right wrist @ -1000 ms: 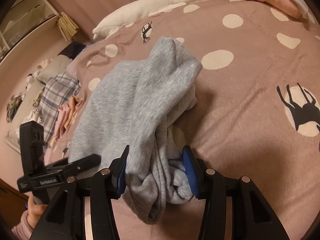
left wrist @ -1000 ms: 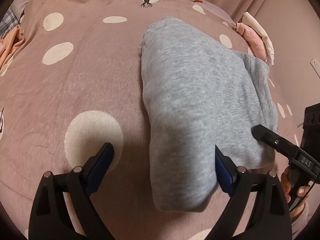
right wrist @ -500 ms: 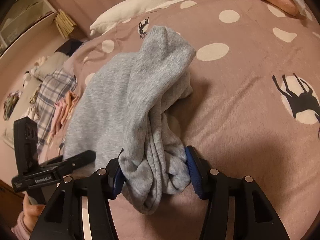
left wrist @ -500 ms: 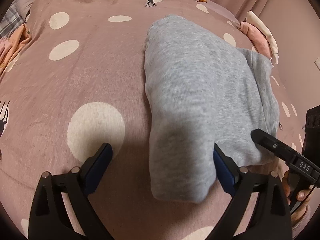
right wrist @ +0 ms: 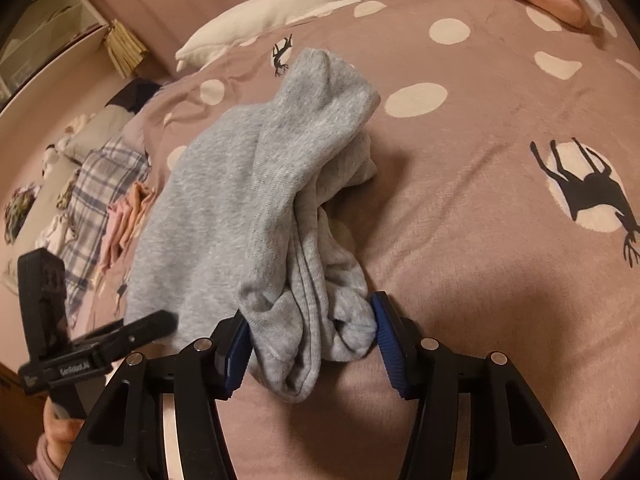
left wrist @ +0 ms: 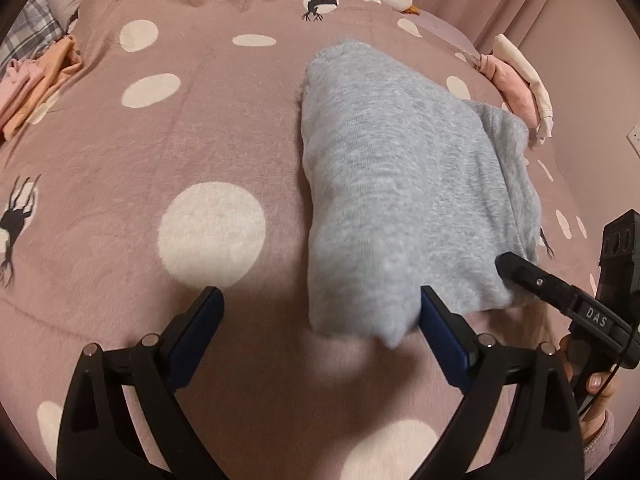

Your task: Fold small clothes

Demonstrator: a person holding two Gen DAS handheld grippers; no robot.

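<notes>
Garment: one grey knit piece (left wrist: 392, 184), folded over on your dotted mauve bedspread (left wrist: 168, 160), right of middle in your left view.
Grippers: two in play, one in each of your hands.
Left gripper (left wrist: 320, 320): jaws spread wide, nothing pinched; the right blue pad just brushes the garment's near corner.
Right gripper (right wrist: 310, 334): the bunched near end sits between both blue pads (right wrist: 386, 334), which touch it on each side.
Other clothes: one pink-and-cream stack (left wrist: 516, 84) at the bed's far right edge, one peach pile (left wrist: 36, 80) at the left edge.
Open room: wide bare bedspread to the garment's left.
Writing: "DAS" on the right gripper's finger, seen in your left view.
Plush: one white goose (right wrist: 304, 0) by the far edge.
</notes>
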